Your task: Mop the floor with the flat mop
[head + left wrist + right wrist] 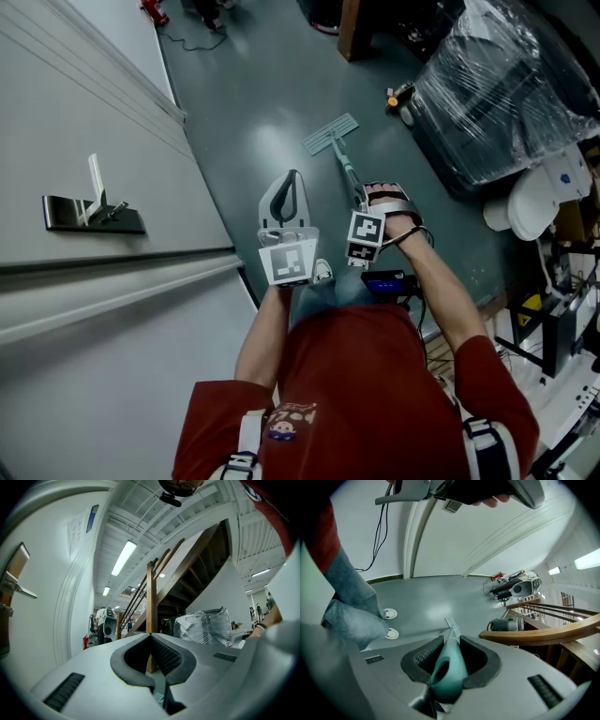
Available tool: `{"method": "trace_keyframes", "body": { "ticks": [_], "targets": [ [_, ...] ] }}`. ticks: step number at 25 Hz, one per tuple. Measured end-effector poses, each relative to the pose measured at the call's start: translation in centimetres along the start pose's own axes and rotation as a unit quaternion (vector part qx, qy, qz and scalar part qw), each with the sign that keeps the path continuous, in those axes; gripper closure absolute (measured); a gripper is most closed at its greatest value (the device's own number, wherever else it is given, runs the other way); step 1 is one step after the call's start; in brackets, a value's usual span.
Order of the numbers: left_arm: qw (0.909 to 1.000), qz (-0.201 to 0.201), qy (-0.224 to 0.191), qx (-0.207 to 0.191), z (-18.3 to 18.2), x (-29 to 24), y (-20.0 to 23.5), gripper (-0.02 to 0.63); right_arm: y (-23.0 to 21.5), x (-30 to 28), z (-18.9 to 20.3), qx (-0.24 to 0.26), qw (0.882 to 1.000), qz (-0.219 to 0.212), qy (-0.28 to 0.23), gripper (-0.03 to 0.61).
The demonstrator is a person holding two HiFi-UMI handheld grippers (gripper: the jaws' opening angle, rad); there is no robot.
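Right hand-held gripper (451,641) clamps the flat mop (331,136) handle.

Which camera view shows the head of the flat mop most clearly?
The head view: the whole mop head lies flat on the grey floor, seen from above. The right gripper view shows it only small and far, beyond the handle held in the right gripper. The left gripper view does not show it.
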State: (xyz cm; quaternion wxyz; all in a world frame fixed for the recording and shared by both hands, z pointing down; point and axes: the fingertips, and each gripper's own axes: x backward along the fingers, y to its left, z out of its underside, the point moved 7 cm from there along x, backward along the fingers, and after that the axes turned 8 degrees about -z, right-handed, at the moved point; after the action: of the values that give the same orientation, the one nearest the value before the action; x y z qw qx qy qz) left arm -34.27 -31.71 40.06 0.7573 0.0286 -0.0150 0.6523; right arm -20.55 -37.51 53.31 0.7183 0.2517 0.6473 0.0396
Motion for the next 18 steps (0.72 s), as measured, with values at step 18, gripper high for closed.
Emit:
{"method": "trace_keyframes", "body": {
  "ticks": [18],
  "targets": [
    [0.9999,0.005,-0.003,-0.012,-0.4,8.4,-11.0,0.598,9.9,5.2,9.2,-0.010,1.000,-0.005,-0.013,0.460]
  ]
}}
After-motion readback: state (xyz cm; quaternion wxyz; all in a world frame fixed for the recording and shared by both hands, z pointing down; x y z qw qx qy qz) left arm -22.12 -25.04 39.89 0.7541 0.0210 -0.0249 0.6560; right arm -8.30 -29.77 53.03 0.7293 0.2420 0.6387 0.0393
